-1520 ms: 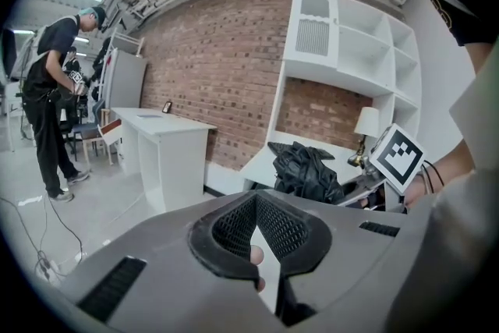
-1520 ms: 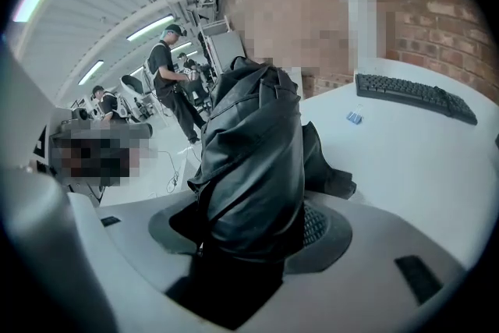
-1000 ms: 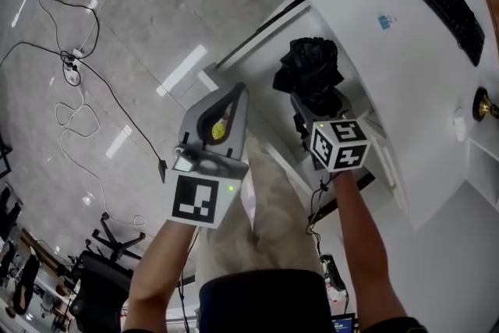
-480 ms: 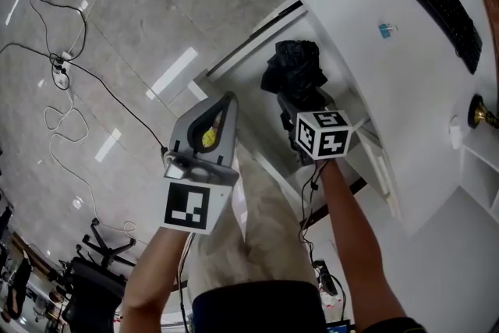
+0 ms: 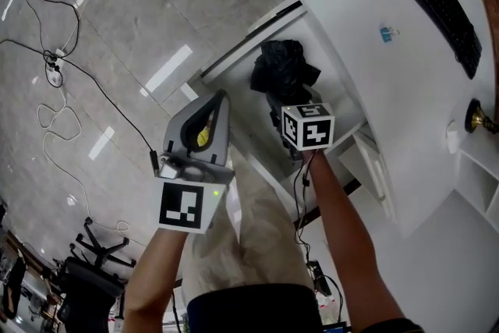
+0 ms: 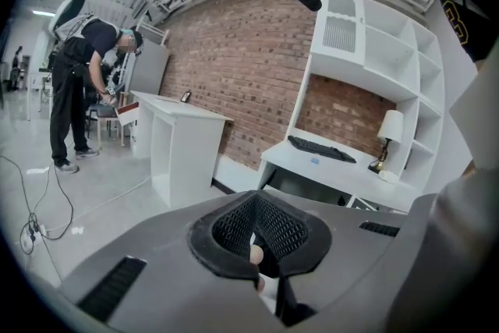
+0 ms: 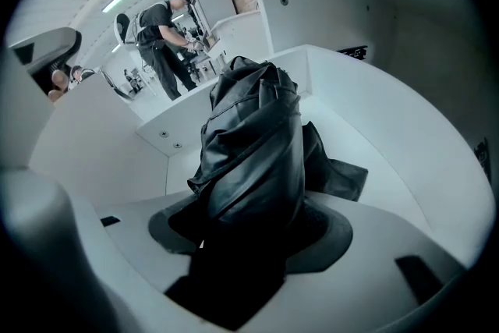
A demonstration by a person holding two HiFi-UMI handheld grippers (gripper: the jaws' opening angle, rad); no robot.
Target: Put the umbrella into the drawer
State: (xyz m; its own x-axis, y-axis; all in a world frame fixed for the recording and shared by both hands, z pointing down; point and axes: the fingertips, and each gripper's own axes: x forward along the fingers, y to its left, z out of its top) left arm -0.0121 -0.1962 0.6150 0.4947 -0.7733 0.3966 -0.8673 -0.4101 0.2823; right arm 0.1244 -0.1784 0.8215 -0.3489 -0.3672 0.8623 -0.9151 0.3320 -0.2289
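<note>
Vs. a sec ago, your R gripper (image 5: 281,99) has dropped, and the umbrella (image 5: 284,70) went with it. In the head view the black bundle sat up near the desk (image 5: 374,82) edge. It's now lower and further left, inside the outline of the open drawer (image 5: 249,39). The R gripper view agrees: white drawer walls wrap round the umbrella on both sides w/ the drawer's floor beneath it. So the carry is basically over and you're in the lowering part. Can't tell if the fabric touches the bottom yet; my guess is not quite, since the bundle juts out from the jaws rather than lying flat. The R jaws are clamped on the folded canopy, w/ the black cloth filling the gap betw. the pads and spilling out ahead, so nothing's let go yet. Probably next is a bit more descent, then release; watch for loose folds snagging on the drawer front. Pose: R forearm is stretched fwd, the gripper is tipped steeply down into the drawer, and its marker cube (image 5: 306,126) faces up at you. The L gripper (image 5: 222,97) has sunk only slightly. It's parked left of the drawer over the floor (image 5: 117,27), pointing fwd and a little down, doing no work. Its jaws are closed together w/ none of the task's items in them.
</note>
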